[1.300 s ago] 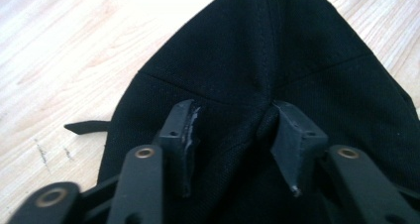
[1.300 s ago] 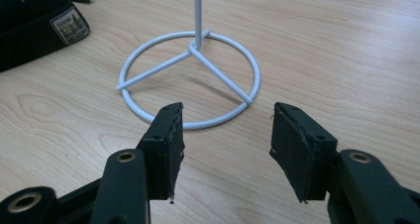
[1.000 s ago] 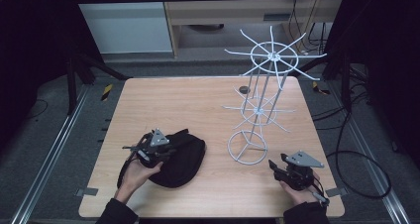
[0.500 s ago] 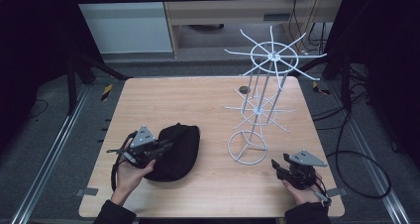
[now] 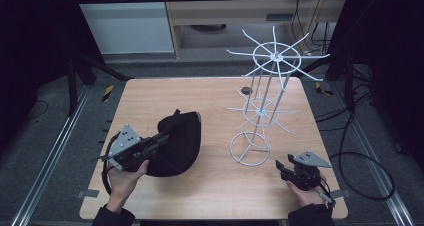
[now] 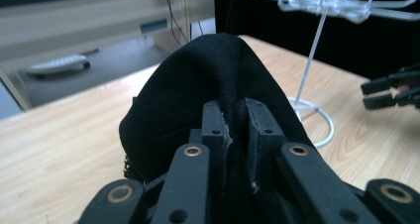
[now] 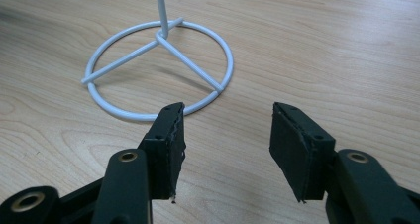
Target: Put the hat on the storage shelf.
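Counter (image 5: pixel 210 93) carries the white wire stand (image 5: pixel 262 111) and, left of it, the black cap (image 5: pixel 177 141); we judge our left claw (image 6: pixel 236 122), pinching a thin fold of cloth, could let it slip, while our right claw (image 7: pixel 225 135), gaping empty by the stand's base ring, might nudge it
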Available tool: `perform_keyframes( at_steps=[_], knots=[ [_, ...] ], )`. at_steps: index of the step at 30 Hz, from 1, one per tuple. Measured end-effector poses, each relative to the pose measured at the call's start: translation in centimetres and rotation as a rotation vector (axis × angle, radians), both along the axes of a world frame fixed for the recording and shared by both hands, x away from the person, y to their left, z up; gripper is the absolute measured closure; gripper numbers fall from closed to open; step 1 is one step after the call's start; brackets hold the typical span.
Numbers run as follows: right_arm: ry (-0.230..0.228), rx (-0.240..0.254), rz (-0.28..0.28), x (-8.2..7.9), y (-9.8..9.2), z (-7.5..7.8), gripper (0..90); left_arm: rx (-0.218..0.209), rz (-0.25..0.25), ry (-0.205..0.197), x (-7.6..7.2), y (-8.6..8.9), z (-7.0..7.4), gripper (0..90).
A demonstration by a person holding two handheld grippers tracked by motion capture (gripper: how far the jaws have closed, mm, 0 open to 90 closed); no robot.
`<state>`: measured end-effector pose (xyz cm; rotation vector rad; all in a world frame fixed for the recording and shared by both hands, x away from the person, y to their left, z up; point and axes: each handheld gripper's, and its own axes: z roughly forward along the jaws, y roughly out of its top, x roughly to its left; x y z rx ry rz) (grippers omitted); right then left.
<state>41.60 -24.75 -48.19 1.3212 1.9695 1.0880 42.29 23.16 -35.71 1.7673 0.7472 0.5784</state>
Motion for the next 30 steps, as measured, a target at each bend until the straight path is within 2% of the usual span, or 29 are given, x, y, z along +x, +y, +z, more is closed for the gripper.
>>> perform_keyframes(
  at_steps=[7, 12, 18, 22, 30],
  knots=[
    [-0.003, -0.006, -0.003, 0.1, -0.1, -0.1, 47.5, -0.093, 0.007, -0.057, -1.2, 1.1, 2.1, 79.7],
    [0.001, -0.008, -0.001, 0.1, 0.0, -0.1, 47.3, -0.133, -0.004, -0.109, -2.1, 1.5, 3.5, 79.7],
    [-0.002, -0.014, -0.005, 0.1, 0.0, -0.1, 47.2, -0.161, -0.040, -0.172, -3.3, 1.2, 5.0, 79.8],
    [-0.004, -0.023, -0.004, 0.2, 0.0, -0.2, 47.2, -0.204, -0.069, -0.194, -3.8, 1.1, 5.9, 79.8],
    [0.000, -0.020, -0.008, 0.2, 0.0, -0.2, 47.1, -0.289, -0.112, -0.266, -4.1, 0.3, 8.2, 79.8]
  ],
)
